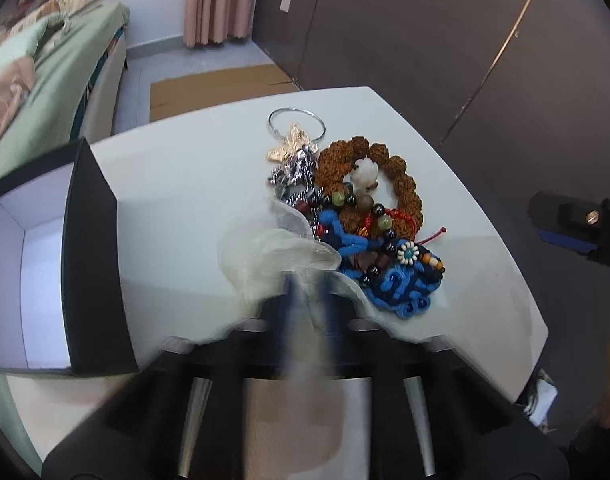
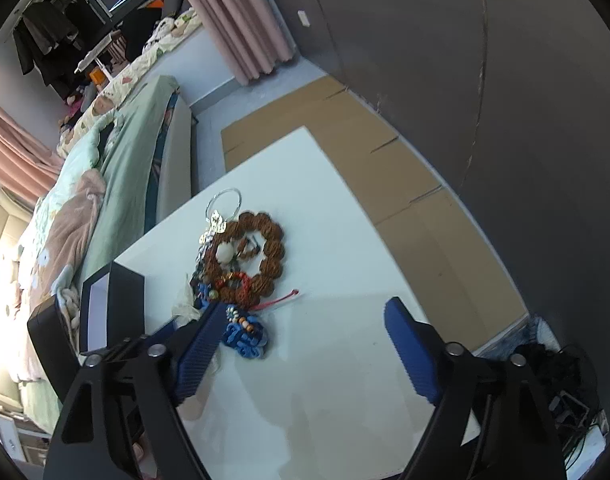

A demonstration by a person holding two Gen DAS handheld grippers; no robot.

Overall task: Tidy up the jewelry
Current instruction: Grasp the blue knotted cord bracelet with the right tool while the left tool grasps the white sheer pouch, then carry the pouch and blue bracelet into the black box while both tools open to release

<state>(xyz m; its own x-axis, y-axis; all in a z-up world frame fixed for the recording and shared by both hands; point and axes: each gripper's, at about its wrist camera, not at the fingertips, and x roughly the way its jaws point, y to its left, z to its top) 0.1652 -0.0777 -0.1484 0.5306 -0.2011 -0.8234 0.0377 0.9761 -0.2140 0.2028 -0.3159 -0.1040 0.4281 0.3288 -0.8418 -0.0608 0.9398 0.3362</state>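
White table (image 1: 177,184) bears jewelry pile (image 1: 357,208) beside black box (image 1: 91,248)

A bed (image 2: 117,184) with a green cover and rumpled floral bedding runs along the side of a white table (image 2: 337,240). Flattened cardboard (image 2: 385,168) covers the floor beside a dark grey wall (image 1: 425,28) (a white switch plate is fixed to it), and pink curtains (image 2: 241,20) hang beyond, near dark clothes (image 2: 45,44) on a rack.

Probably a bedroom: bed (image 2: 117,184), curtains (image 2: 245,20).
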